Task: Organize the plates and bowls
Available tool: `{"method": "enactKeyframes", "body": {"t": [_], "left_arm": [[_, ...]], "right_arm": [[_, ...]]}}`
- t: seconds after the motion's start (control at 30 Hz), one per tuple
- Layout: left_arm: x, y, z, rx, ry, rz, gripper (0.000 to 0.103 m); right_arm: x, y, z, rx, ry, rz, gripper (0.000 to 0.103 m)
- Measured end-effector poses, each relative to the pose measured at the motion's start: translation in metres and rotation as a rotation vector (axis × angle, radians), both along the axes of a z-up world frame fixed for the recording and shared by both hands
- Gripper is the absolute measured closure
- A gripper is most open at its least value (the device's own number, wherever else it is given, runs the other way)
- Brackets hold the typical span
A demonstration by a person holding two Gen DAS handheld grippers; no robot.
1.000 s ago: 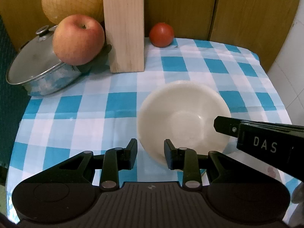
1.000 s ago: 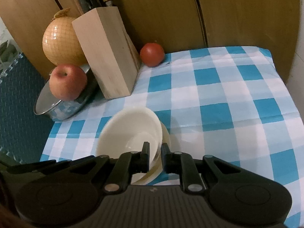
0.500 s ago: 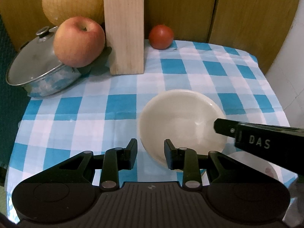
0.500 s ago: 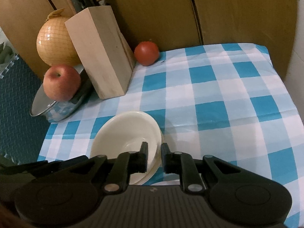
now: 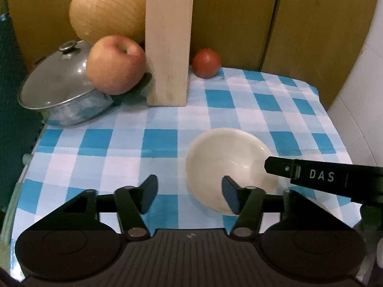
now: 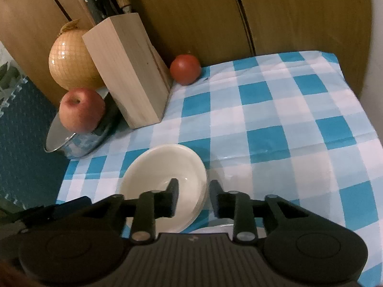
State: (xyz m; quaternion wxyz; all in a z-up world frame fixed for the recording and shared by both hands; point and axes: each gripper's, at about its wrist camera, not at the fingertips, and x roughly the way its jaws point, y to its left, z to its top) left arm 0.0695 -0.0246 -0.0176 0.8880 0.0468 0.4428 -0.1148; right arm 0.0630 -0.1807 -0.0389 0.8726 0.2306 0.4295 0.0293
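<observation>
1. The table (image 5: 167,124), covered in a blue-and-white checked cloth, filled both of my views and carried everything listed below.
2. A netted yellow pomelo (image 5: 107,7) stood at the far left corner against the wooden wall, behind the pot.
3. A wooden knife block (image 6: 126,76) stood upright near the back edge, with dark knife handles rising from its top in my right wrist view.
4. A steel pot (image 5: 64,95) with a glass lid sat tilted at the left edge of the table, just beside the knife block.
5. The cream bowl (image 5: 227,165) lay on the cloth near the front edge, right of centre in my left wrist view; in my right wrist view its rim looked doubled, and I could not tell whether a second bowl sat beneath it.
6. My left gripper (image 5: 189,193) had its jaws wide apart and held nothing; its right finger overlapped the bowl's near rim in the picture.
7. My right gripper (image 6: 194,198) also stood with its jaws apart, straddling the bowl's right rim, one finger over the bowl's inside and one outside.
8. An apple (image 5: 116,64) rested on the pot's lid, touching the knife block's side.
9. A tomato (image 5: 206,62) sat at the back edge, just right of the knife block.
</observation>
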Motion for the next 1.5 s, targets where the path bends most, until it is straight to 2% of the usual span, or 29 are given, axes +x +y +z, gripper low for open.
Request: {"method": "enactKeyframes", "body": {"t": [0.13, 0.23, 0.57, 0.77, 1.07, 1.23, 1.5], "left_arm": [[0.0, 0.006, -0.001, -0.03, 0.016, 0.02, 0.025], [0.002, 0.007, -0.005, -0.05, 0.042, 0.027, 0.025], [0.004, 0.002, -0.013, -0.016, 0.043, 0.023, 0.026], [0.008, 0.001, -0.019, -0.006, 0.063, 0.024, 0.036], [0.011, -0.004, -0.024, -0.004, 0.076, 0.018, 0.037], [0.015, -0.006, -0.029, -0.001, 0.098, 0.018, 0.044], [0.02, -0.009, -0.034, 0.009, 0.107, 0.02, 0.046]], "right_arm": [[0.0, 0.0, -0.001, 0.001, 0.004, -0.002, 0.072], [0.0, -0.002, 0.0, 0.005, -0.001, -0.01, 0.071], [0.004, -0.001, -0.004, 0.01, 0.015, -0.008, 0.07], [0.008, -0.002, -0.009, 0.027, 0.033, -0.01, 0.07], [0.012, 0.0, -0.015, 0.044, 0.049, -0.006, 0.07], [0.014, 0.0, -0.016, 0.041, 0.047, 0.0, 0.07], [0.019, 0.002, -0.022, 0.038, 0.071, 0.006, 0.07]]}}
